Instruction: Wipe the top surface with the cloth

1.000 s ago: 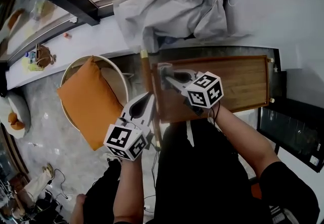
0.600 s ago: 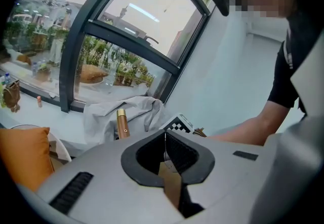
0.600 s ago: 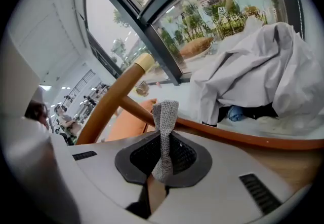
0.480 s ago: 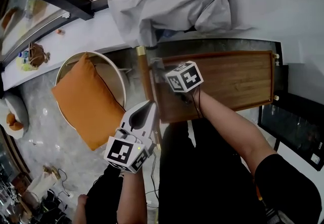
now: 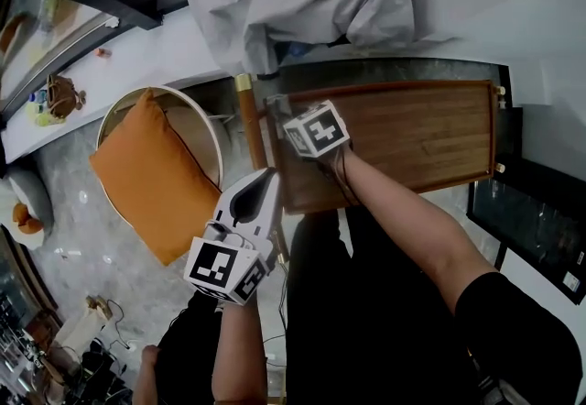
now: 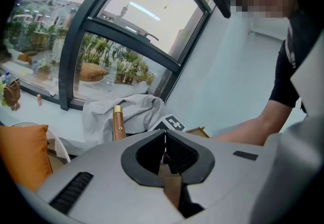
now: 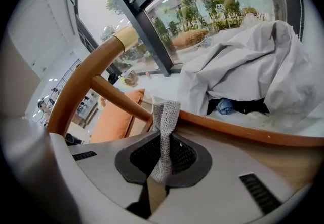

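The cloth (image 7: 165, 111) is pinched between the closed jaws of the right gripper (image 5: 279, 110) at the far-left corner of the wooden top surface (image 5: 421, 133). The left gripper (image 5: 264, 181) is held off the near-left edge, its jaws together on nothing. No wiped trace is visible, so the stretch rightward is judged left to wipe.

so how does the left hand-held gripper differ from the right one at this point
The left hand-held gripper has its jaws together on nothing, while the right hand-held gripper is clamped on a strip of grey cloth. In the head view, the left one is just off the wooden top, beside its left edge, while the right one is over that top's far left corner. Both have their jaws closed.
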Motion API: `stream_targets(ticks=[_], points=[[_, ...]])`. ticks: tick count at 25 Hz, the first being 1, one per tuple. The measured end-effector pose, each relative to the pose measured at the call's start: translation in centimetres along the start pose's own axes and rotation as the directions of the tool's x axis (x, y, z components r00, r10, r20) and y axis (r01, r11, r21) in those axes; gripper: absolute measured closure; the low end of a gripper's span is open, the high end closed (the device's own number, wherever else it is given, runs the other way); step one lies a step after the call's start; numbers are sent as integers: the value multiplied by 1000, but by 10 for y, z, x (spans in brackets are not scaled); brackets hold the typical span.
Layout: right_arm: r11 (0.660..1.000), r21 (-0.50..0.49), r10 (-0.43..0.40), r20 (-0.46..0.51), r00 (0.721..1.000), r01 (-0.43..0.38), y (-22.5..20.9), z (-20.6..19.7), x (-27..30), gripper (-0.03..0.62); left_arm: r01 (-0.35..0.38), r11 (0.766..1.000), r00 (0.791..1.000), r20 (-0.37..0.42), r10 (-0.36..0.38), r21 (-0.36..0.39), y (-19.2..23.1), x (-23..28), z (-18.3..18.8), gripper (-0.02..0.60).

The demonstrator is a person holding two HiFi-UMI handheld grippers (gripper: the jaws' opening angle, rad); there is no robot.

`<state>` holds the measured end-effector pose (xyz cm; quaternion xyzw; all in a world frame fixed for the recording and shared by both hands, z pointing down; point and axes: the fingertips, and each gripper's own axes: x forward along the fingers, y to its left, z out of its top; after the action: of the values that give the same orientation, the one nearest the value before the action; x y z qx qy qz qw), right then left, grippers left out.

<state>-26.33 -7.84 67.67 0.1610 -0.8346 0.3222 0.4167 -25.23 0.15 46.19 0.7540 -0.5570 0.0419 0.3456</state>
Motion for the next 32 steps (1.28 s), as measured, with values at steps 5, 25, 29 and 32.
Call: stream_targets(ticks=[5, 25, 29, 32], points=[[999, 24, -31, 0, 1000, 31, -17, -4, -11, 556, 14, 1000, 1000, -15, -14, 12, -15, 7, 0, 568], [982, 127, -148, 29, 989, 143, -165, -57, -117, 556, 126, 990, 986, -115, -118, 66, -110, 101, -15, 568], [978, 133, -167, 35, 985, 161, -195, -68, -140, 556, 132, 989, 984, -126, -123, 71, -127, 117, -14, 568], [974, 146, -182, 38, 982, 175, -216, -76, -156, 556, 136, 988, 983, -133, -124, 80, -139, 129, -13, 568]])
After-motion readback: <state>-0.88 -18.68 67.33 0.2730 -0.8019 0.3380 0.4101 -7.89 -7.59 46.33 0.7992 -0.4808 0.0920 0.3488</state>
